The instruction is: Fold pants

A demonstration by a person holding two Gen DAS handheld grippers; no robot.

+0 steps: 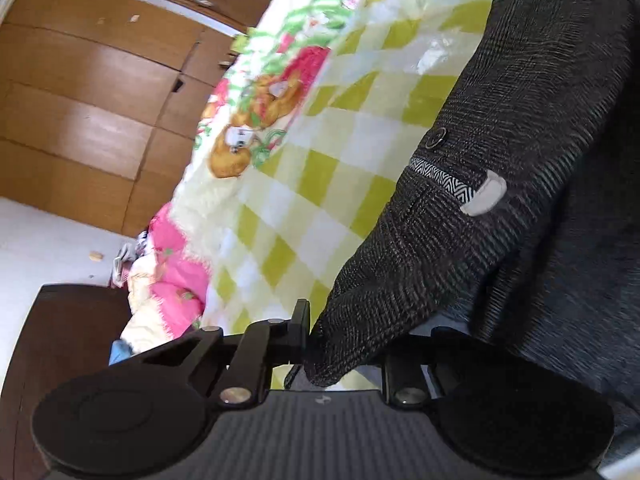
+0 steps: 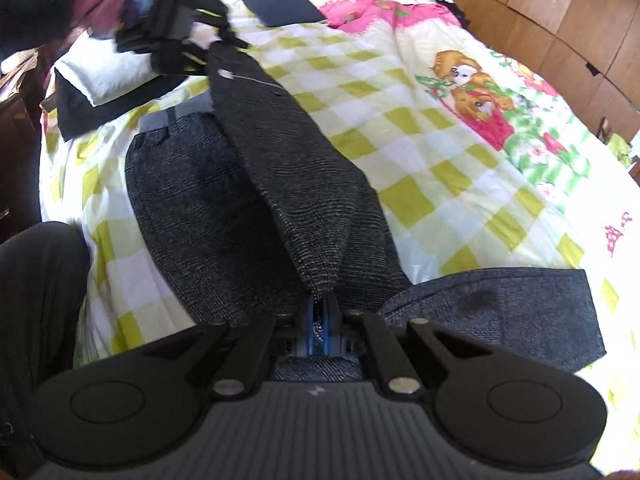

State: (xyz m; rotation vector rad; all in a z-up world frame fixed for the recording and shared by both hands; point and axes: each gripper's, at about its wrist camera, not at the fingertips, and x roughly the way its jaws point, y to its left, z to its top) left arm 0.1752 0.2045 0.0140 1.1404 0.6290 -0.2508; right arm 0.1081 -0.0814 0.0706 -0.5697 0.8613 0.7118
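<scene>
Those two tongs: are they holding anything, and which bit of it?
Both hold the dark pants. The left tongs pinch the waistband end, near the pocket button. The right tongs are shut on the lower end of the same lifted fold.

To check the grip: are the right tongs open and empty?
No, the right tongs are shut on a lifted fold of the dark pants.
</scene>
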